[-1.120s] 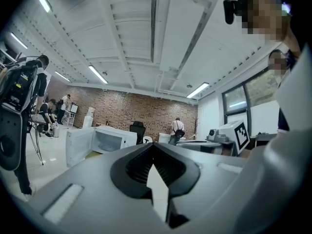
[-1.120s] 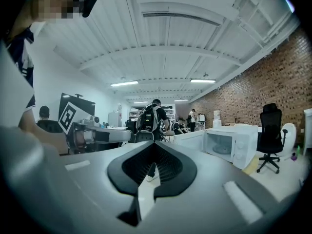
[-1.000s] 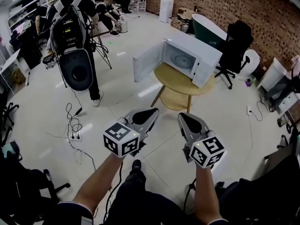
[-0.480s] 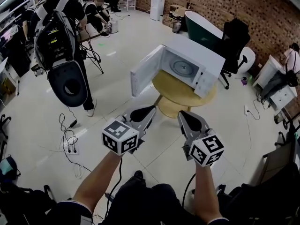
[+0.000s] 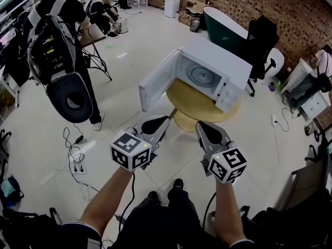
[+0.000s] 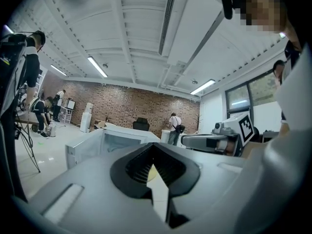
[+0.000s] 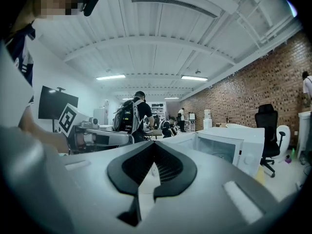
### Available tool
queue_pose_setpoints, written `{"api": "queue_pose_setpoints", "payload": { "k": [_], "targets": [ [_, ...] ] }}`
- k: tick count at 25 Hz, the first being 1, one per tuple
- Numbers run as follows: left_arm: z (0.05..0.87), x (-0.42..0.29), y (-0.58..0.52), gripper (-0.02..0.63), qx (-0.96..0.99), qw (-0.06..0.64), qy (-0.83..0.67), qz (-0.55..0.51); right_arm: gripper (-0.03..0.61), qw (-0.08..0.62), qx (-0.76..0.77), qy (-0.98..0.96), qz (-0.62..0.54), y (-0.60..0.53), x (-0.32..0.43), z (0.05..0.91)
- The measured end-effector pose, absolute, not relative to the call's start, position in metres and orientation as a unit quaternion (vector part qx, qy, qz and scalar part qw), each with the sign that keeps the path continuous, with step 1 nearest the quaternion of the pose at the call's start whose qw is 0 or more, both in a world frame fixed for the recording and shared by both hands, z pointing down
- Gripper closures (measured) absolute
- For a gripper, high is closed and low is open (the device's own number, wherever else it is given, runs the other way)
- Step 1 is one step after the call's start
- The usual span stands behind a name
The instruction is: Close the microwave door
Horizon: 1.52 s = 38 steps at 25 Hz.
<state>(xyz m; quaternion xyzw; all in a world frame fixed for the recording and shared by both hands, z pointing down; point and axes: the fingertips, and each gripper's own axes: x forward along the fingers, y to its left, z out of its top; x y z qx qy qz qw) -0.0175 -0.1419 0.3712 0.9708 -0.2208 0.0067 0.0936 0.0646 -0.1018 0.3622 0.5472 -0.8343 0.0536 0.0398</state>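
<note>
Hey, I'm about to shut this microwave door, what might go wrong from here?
The microwave sits on a small round table; a hard shove on the open door might slide it or rock the table. The left hand-held gripper, jaws shut, offers a narrow tip that may slip off the smooth door. Loose cables lie on the floor to the left, a possible trip hazard.

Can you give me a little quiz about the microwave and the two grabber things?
1. True or false: the door of the microwave is shut.
2. What does the microwave stand on? A: a round wooden table. B: the floor. C: a chair.
3. Fill the gap: the left gripper and the right gripper are holding ____.
Key: 1 false, it hangs open. 2 A. 3 nothing; both are shut and empty.
</note>
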Motion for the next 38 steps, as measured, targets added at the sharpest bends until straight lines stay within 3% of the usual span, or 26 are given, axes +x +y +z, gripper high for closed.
{"api": "queue_pose_setpoints", "payload": {
  "k": [17, 38],
  "targets": [
    [0.375, 0.056, -0.213, 0.603, 0.958, 0.083, -0.275, 0.007, 0.577, 0.036, 0.503, -0.863, 0.033, -0.186, 0.145, 0.360],
    [0.388, -0.008, -0.273, 0.603, 0.948, 0.077, -0.306, 0.037, 0.577, 0.045, 0.490, -0.870, 0.035, -0.236, 0.093, 0.364]
  ]
}}
